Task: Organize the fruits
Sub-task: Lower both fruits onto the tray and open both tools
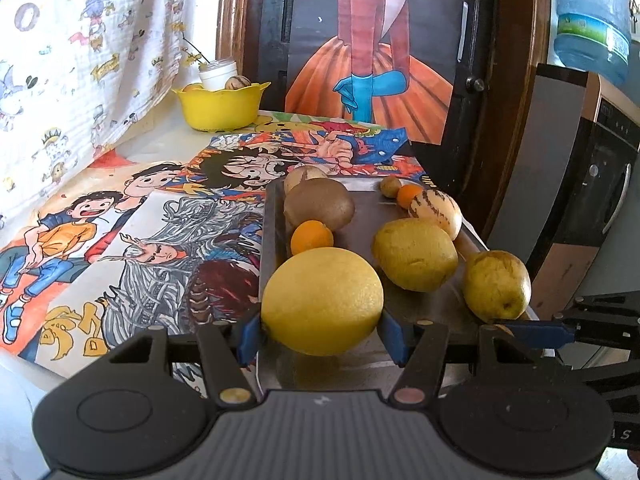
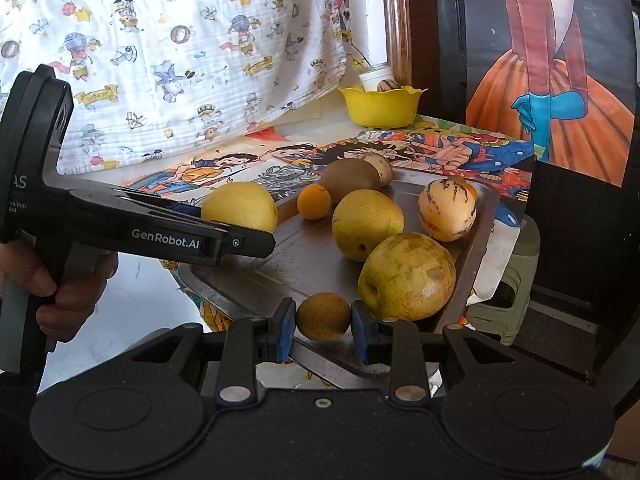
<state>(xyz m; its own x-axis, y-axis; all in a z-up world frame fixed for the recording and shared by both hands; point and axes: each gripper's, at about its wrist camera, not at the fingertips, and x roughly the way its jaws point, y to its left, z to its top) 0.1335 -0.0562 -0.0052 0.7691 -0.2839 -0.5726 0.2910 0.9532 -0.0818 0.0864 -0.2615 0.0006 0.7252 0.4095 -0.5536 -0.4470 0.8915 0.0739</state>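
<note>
1. My left gripper (image 1: 320, 330) is clamped on the large yellow citrus (image 1: 322, 300), pads pressed against its widest part at the near left corner of the metal tray (image 2: 486, 216).

2. My right gripper (image 2: 323, 326) is closed on a small brown fruit (image 2: 323, 316), taken across its middle at the tray's near edge, just beside the blotched yellow pear-like fruit (image 2: 406, 276).

3. On the tray as well: a smoother yellow fruit (image 2: 368, 224) mid-tray, a striped cream melon-like fruit (image 2: 447, 210) toward the right edge, a kiwi (image 2: 350, 176) and a small orange (image 2: 314, 202) near the far left corner.

4. A yellow bowl (image 2: 380, 108) stands at the far edge of the table, well apart from the tray, with a striped fruit and a white pot in it. I judge it the likely place for sorted fruit.

5. Handling, as I judge it: the citrus looks firm and fairly heavy, with a pebbled rind that should give the pads purchase; holding it at the widest part keeps a round body from squirting out.

6. The small brown fruit looks light and hard, but so round that it could roll once freed.

7. The blotched fruit may bruise, so grip it softly across the belly.

8. Writing: "GenRobot.AI" is printed on the left gripper's side. The table covering's cartoon lettering is too distorted to read.
</note>
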